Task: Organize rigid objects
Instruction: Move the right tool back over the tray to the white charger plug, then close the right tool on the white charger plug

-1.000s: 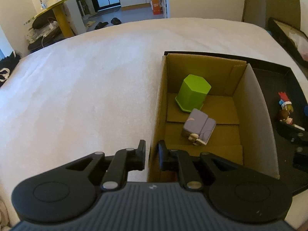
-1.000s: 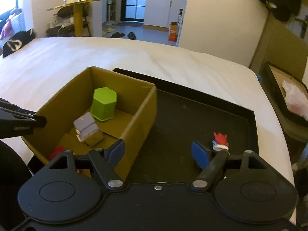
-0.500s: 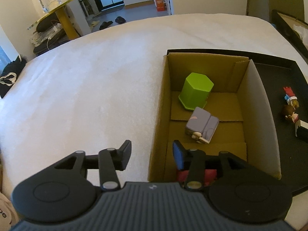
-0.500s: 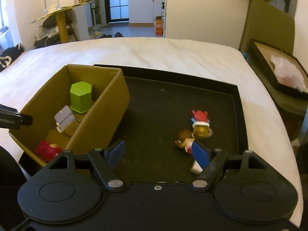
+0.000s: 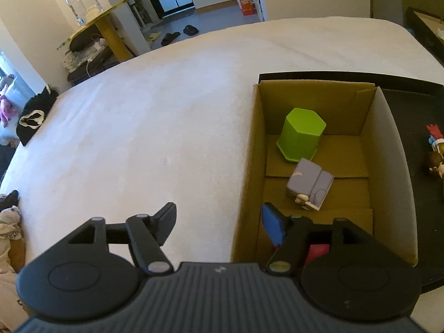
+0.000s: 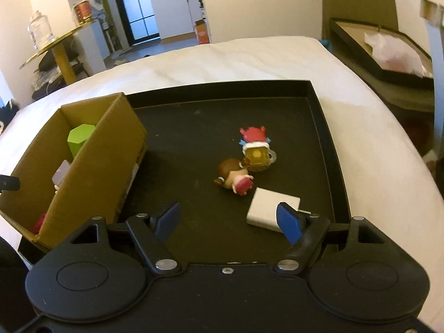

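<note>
A cardboard box (image 5: 388,149) (image 6: 105,155) stands at the left end of a black tray (image 6: 319,105). It holds a green hexagonal cup (image 5: 301,134), a lilac block toy (image 5: 309,184) and a red item (image 5: 317,252). My left gripper (image 5: 219,222) is open and empty, straddling the box's near left wall. On the tray lie a red-haired figure with a yellow mug (image 6: 256,151), a brown-haired figure (image 6: 233,176) and a white charger (image 6: 270,208). My right gripper (image 6: 230,219) is open and empty just in front of them.
The tray rests on a white bed (image 5: 138,127). A yellow side table with a glass jar (image 5: 80,8) stands far left. Another black tray with a white bag (image 6: 388,52) sits off the bed at right.
My left gripper opened from shut and drew back; the red item now lies in the box. My right gripper swung right, from the box toward the figures and charger.
</note>
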The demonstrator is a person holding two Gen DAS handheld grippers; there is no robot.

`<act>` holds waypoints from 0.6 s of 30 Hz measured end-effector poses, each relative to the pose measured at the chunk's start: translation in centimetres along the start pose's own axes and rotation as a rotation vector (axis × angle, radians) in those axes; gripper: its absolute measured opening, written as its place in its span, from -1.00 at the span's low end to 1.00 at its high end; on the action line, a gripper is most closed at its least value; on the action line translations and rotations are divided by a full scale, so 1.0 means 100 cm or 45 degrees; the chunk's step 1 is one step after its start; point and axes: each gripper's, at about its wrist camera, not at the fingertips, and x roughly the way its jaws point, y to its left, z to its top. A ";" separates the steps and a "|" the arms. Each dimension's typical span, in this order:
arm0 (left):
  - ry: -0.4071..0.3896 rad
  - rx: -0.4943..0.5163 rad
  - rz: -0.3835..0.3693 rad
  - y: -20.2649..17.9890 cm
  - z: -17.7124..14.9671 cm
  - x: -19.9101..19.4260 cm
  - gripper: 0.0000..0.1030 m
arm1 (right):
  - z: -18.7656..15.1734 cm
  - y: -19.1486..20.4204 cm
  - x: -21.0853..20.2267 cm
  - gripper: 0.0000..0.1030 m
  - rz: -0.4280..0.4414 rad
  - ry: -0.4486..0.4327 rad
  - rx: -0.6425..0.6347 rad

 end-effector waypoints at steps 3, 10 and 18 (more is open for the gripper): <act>0.005 0.004 0.009 -0.004 0.002 -0.001 0.34 | -0.004 -0.006 0.003 0.47 0.002 0.012 0.038; 0.006 0.008 0.033 -0.014 0.008 -0.006 0.36 | -0.009 -0.022 0.004 0.47 -0.008 0.011 0.116; 0.003 0.011 0.067 -0.021 0.010 -0.010 0.40 | -0.010 -0.040 0.004 0.46 -0.029 -0.020 0.184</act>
